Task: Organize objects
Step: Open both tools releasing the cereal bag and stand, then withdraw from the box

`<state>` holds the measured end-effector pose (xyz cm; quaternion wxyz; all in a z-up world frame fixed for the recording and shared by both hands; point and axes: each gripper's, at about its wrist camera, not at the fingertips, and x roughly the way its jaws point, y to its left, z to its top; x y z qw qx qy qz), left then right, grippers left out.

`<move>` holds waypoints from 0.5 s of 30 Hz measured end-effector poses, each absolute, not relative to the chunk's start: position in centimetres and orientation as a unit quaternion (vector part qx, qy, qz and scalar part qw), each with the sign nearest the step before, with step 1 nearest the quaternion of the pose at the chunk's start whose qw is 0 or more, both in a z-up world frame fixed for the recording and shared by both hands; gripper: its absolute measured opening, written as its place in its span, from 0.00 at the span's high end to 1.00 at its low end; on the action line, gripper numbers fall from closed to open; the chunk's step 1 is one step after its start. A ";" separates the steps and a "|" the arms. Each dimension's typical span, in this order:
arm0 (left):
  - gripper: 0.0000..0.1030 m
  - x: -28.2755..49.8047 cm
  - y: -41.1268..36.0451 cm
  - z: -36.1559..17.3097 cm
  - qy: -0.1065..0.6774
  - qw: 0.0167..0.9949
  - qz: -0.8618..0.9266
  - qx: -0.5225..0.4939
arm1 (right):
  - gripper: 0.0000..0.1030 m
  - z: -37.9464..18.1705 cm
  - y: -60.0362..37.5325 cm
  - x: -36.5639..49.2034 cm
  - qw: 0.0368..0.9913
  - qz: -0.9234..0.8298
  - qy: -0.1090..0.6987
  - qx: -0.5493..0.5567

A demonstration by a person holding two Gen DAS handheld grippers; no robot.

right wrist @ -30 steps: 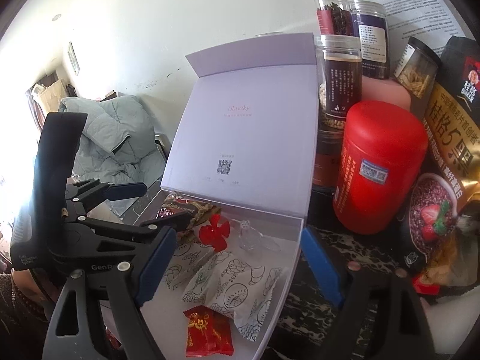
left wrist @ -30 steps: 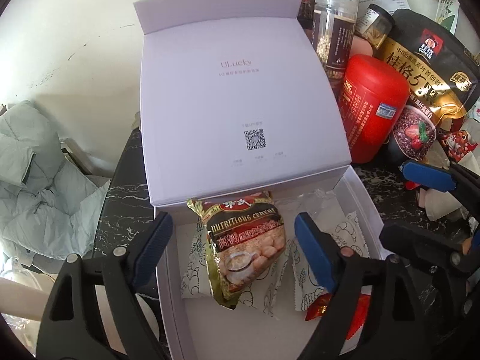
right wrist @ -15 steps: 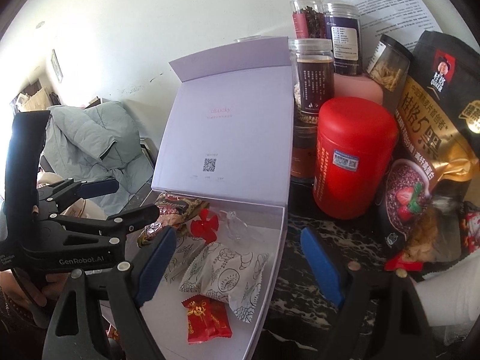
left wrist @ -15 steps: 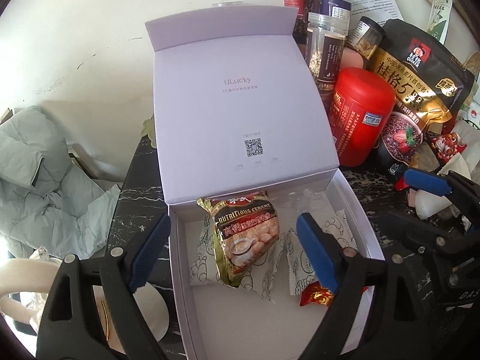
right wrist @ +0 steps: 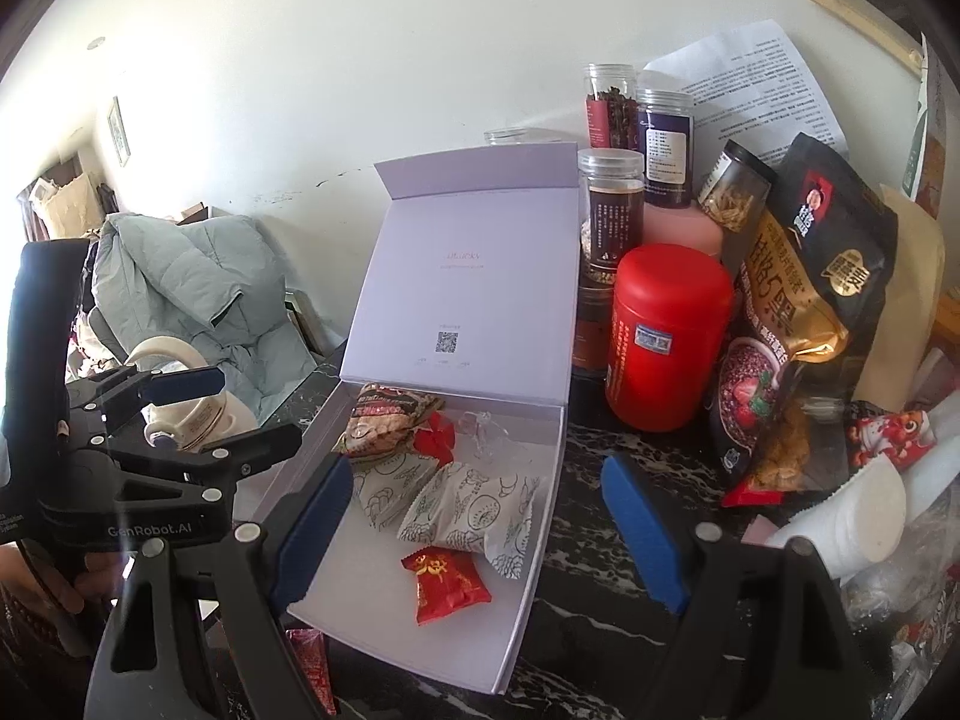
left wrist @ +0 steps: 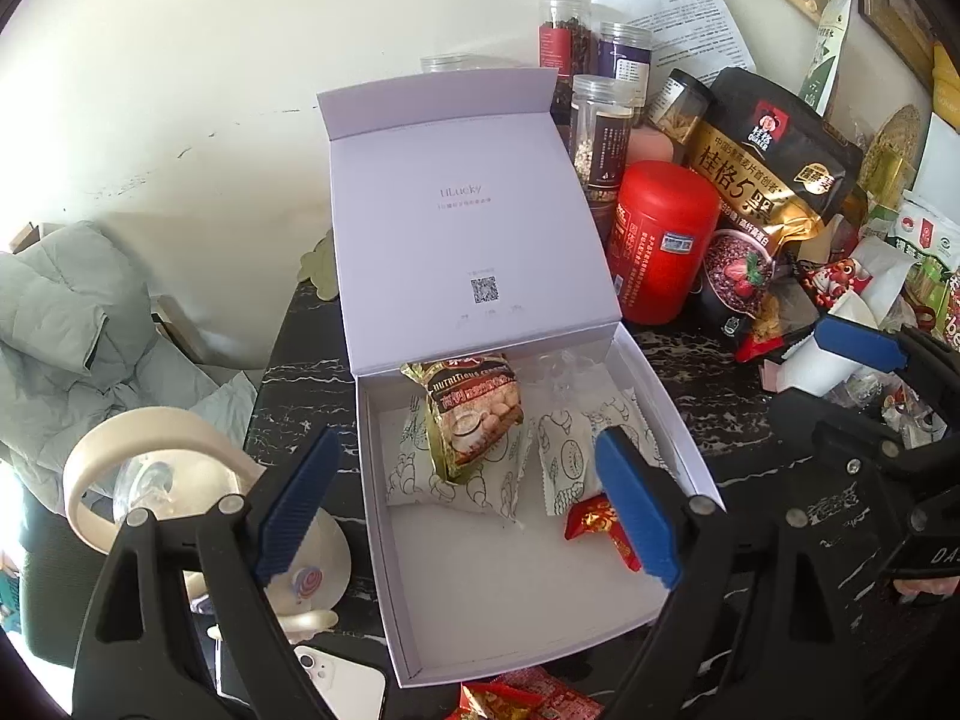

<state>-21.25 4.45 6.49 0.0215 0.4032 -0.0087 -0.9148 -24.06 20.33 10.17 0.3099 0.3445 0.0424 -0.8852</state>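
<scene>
1. Both cameras sit farther back and higher than a second ago — the lavender gift box [left wrist: 480, 276] looks smaller in both wrist views, and its whole tray, front wall included, now shows.
2. The left gripper [left wrist: 465, 498] no longer frames the cereal packet [left wrist: 471, 420]; that packet now lies beyond its blue pads, and the jaws stand slightly wider.
3. New things enter the left wrist view — a tape roll [left wrist: 90, 480], a white phone [left wrist: 339, 687], red wrappers [left wrist: 522, 702].
</scene>
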 end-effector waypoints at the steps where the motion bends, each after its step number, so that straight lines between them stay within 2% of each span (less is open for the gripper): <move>1: 0.16 -20.8 4.4 6.7 -0.007 0.021 -0.916 0.402 | 0.16 10.4 20.4 -23.6 0.311 -0.886 0.043 0.343; 15: 0.15 -15.5 4.3 9.2 0.000 0.018 -0.925 0.379 | 0.16 12.5 20.6 -17.7 0.314 -0.893 0.055 0.318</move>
